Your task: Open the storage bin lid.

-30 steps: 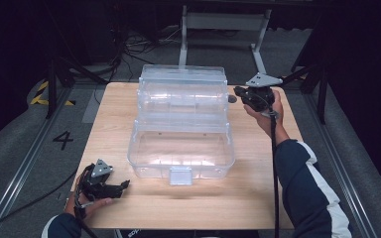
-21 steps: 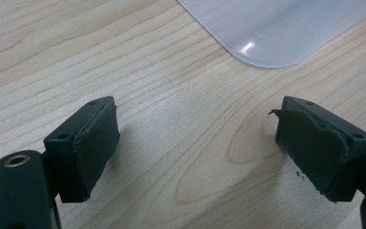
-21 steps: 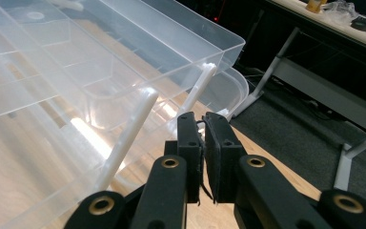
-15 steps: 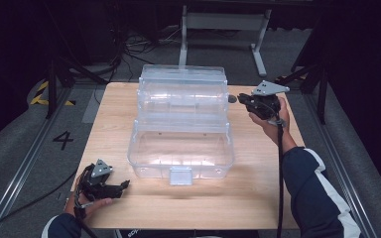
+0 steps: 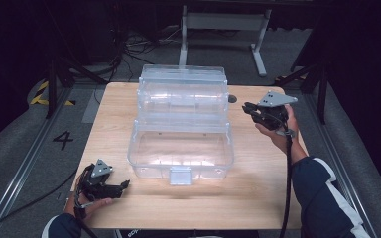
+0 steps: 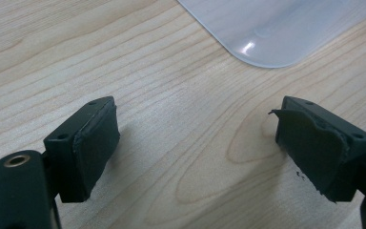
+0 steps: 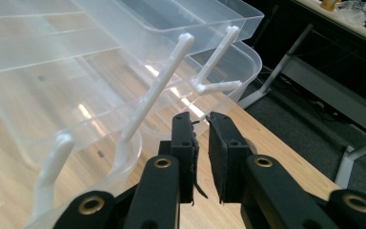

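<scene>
A clear plastic tiered box point(image 5: 181, 124) stands open in the middle of the wooden table point(image 5: 258, 188), its upper trays swung back on white hinge arms point(image 7: 162, 86). My right gripper point(image 5: 246, 108) is held in the air just right of the box, level with the upper trays and apart from them. In the right gripper view its jaws point(image 7: 201, 129) stand almost together, a thin slit between the pads and nothing in it. My left gripper point(image 5: 123, 185) lies low over the table's front left, open. Bare wood shows between its pads point(image 6: 195, 143), with a box corner point(image 6: 276, 28) beyond.
A latch tab point(image 5: 180, 174) sticks out of the box's front wall. A metal stand point(image 5: 223, 22) and cables lie on the dark floor behind the table. Bare wood runs along the front and right of the box.
My right gripper has drawn away from the box's upper tray, rightward and slightly toward the person. The left gripper has not moved.
</scene>
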Demonstrator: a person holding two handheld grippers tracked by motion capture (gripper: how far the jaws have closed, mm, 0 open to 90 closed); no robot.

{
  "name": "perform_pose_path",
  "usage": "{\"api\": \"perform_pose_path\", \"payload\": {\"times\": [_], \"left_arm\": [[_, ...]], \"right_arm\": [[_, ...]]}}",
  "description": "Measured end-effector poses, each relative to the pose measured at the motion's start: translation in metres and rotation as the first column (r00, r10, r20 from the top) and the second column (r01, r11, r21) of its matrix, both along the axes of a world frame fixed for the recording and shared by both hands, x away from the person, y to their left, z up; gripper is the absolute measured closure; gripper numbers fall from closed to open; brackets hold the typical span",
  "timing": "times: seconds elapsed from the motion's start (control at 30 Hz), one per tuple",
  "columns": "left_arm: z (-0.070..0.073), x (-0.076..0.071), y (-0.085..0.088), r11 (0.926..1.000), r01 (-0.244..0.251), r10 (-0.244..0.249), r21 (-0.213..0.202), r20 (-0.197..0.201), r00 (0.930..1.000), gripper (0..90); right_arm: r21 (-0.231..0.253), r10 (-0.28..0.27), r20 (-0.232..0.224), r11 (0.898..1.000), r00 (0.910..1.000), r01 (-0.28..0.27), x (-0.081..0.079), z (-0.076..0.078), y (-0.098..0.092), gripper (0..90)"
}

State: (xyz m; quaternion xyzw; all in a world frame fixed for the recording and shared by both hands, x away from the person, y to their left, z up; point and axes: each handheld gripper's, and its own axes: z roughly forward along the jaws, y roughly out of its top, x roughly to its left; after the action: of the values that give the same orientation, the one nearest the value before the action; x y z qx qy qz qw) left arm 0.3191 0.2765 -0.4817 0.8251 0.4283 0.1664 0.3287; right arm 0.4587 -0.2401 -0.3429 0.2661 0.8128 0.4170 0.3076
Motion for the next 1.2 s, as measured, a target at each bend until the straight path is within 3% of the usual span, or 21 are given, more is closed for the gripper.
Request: {"api": "perform_pose_path", "payload": {"times": [0.2,0.7,1.2], "left_arm": [[0.000,0.000,0.000,1.0000,-0.001,0.001,0.000,0.000,1.0000,15.1],[0.000,0.000,0.000,1.0000,-0.001,0.001,0.000,0.000,1.0000,15.1],[0.000,0.001,0.000,1.0000,0.003,-0.003,-0.005,-0.001,1.0000,15.0]], "right_arm": [[-0.005,0.017,0.002,1.000,0.9999,-0.017,-0.011,-0.003,-0.006,79.1],[-0.042,0.054,-0.040,0.998,0.9977,-0.056,-0.036,-0.023,-0.015,74.3],[-0.066,0.042,-0.070,0.997,0.9966,-0.047,-0.056,-0.046,-0.026,65.3]]}}
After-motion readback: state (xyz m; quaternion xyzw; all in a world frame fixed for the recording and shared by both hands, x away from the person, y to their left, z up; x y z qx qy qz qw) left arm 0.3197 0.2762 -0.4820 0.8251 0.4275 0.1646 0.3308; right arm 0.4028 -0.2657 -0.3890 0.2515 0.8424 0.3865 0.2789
